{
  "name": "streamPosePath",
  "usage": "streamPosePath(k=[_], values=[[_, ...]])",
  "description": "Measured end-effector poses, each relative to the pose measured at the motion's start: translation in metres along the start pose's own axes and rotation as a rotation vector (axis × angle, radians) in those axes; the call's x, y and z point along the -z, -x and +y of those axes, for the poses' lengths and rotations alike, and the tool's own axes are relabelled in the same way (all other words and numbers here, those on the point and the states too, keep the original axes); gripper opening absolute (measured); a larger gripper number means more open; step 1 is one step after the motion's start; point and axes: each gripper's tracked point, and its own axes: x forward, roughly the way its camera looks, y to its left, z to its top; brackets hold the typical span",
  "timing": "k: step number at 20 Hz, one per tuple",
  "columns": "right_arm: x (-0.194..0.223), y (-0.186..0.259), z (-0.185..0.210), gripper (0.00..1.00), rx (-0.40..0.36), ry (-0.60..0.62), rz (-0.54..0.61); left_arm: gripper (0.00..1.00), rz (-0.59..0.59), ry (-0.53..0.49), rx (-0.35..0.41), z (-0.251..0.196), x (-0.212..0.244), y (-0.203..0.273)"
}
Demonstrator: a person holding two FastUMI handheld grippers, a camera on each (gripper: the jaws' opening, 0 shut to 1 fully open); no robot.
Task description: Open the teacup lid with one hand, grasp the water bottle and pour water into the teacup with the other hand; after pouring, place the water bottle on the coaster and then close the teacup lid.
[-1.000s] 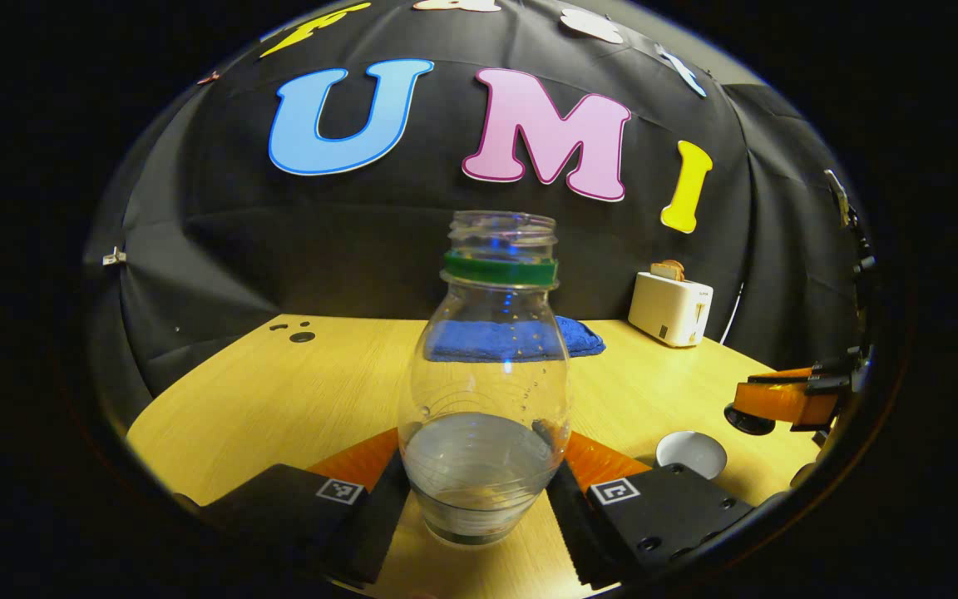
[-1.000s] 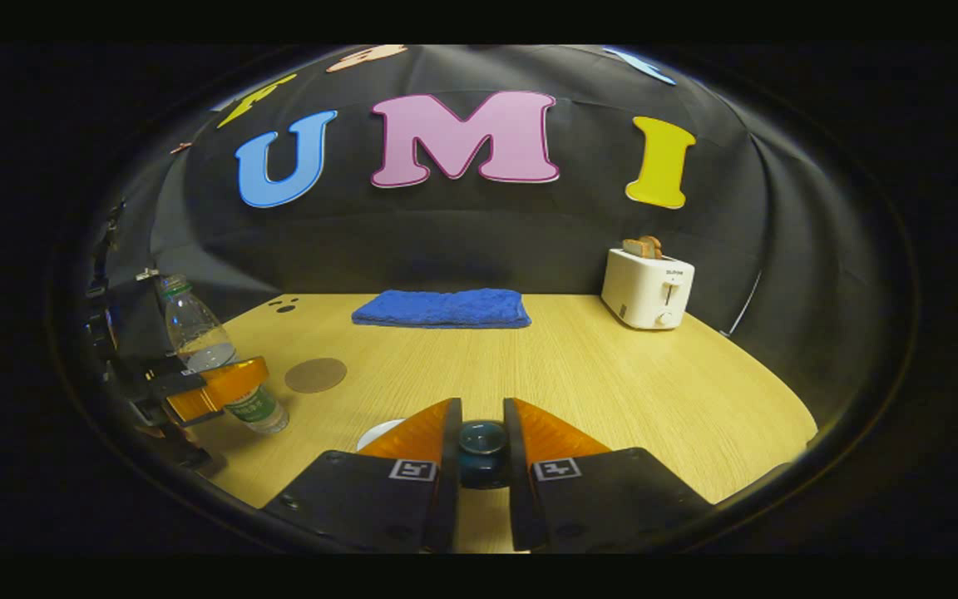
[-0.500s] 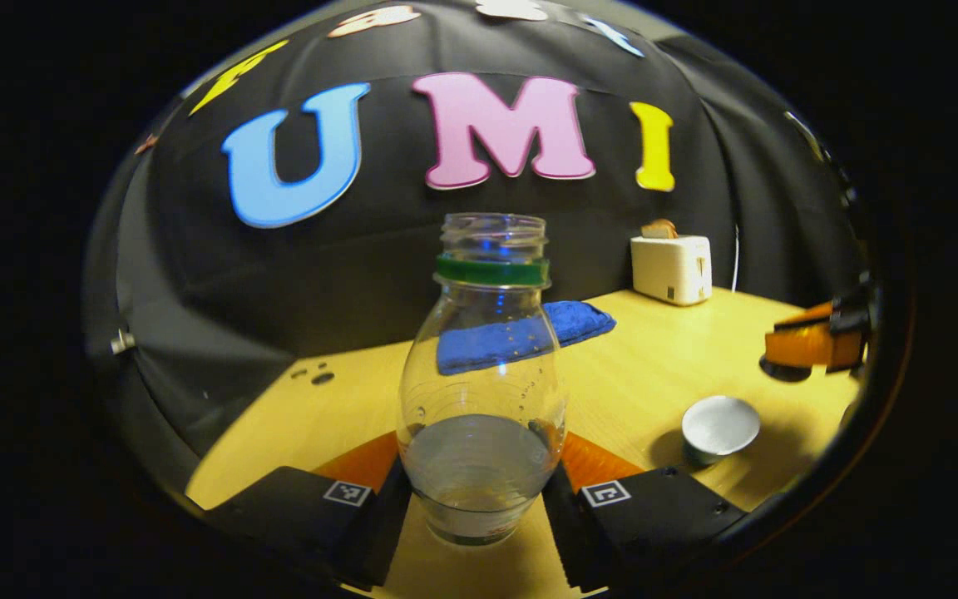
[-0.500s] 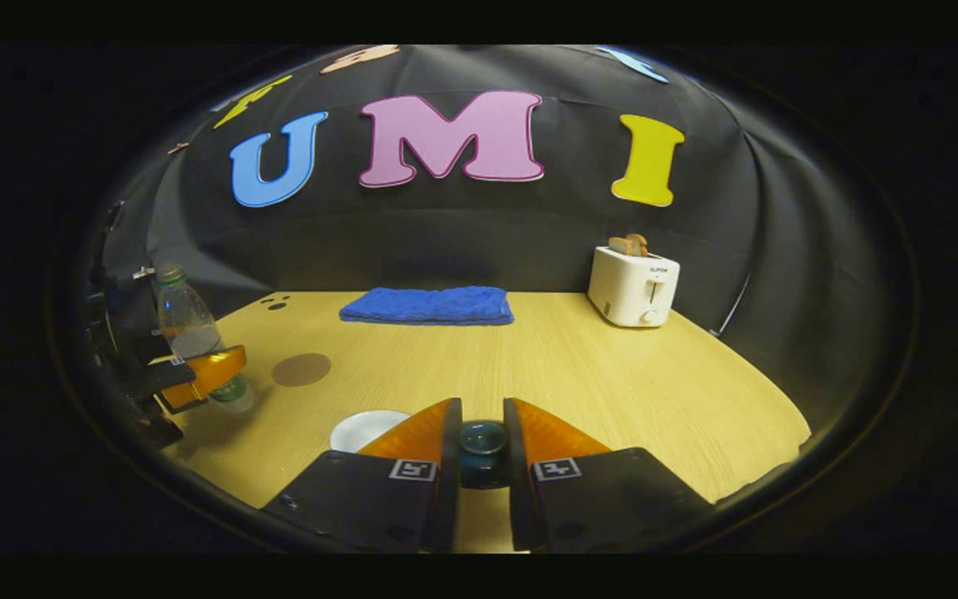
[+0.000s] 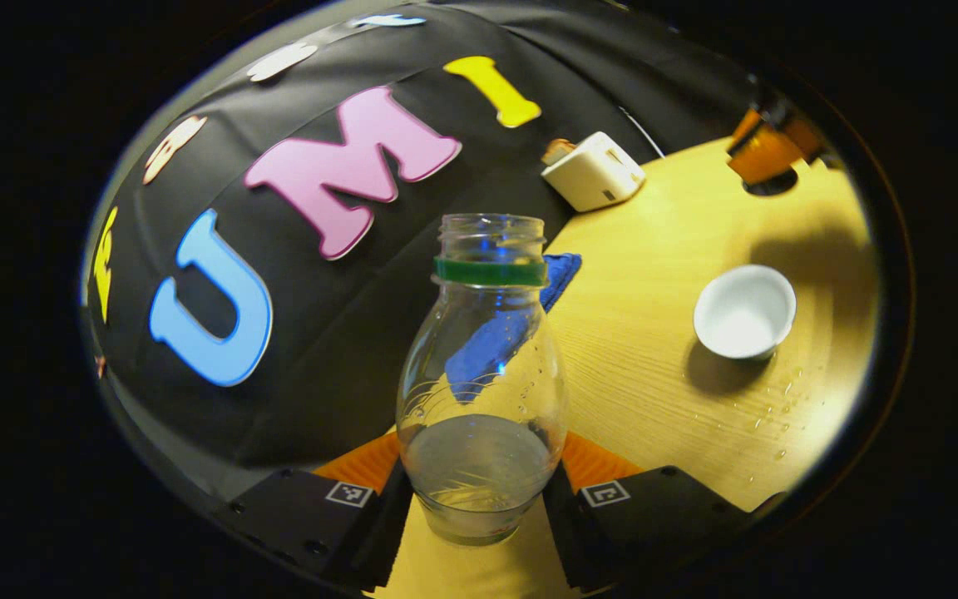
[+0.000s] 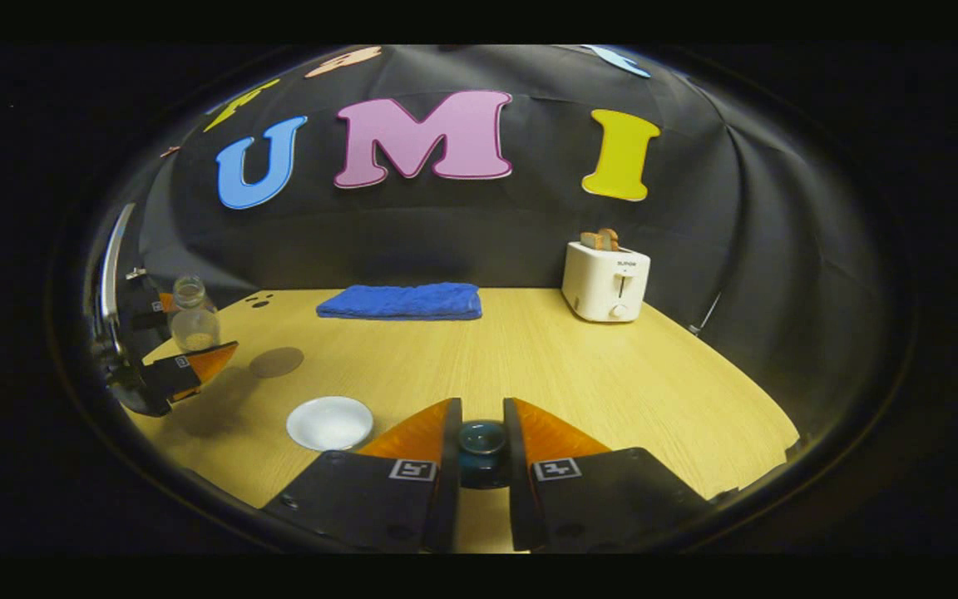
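Bottle [image 5: 483, 391], uncapped and part full, sits between the left gripper [image 5: 479, 491] fingers, both pressed against its lower body; left gripper view is rolled, table [image 5: 645, 349] slanting. Open white teacup [image 5: 743, 309] stands ahead to the right, droplets beside it; toaster [image 5: 594, 170] beyond.

Right gripper view: right gripper [image 6: 481, 453] is clamped on the dark lid [image 6: 481, 441]. Teacup [image 6: 329, 423] just left of the fingers; coaster [image 6: 276, 362] farther left, near the left gripper [image 6: 184, 353] holding the bottle [image 6: 193, 316]. Blue cloth [image 6: 400, 301] ahead.
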Motion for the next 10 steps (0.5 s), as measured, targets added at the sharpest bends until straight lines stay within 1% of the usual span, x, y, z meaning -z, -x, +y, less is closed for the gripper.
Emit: streamPosePath(k=[5,7,10], values=[[0.006,0.003,-0.017,0.27,0.013,-0.008,0.005,0.75,-0.001,-0.290,0.039,-0.021,-0.006,-0.010],[0.008,0.003,-0.021,0.27,0.012,-0.010,0.009,0.76,0.001,-0.359,0.053,-0.028,-0.005,-0.015],[0.011,0.002,-0.024,0.27,0.006,-0.010,0.013,0.76,0.001,-0.430,0.067,-0.033,-0.007,-0.020]])
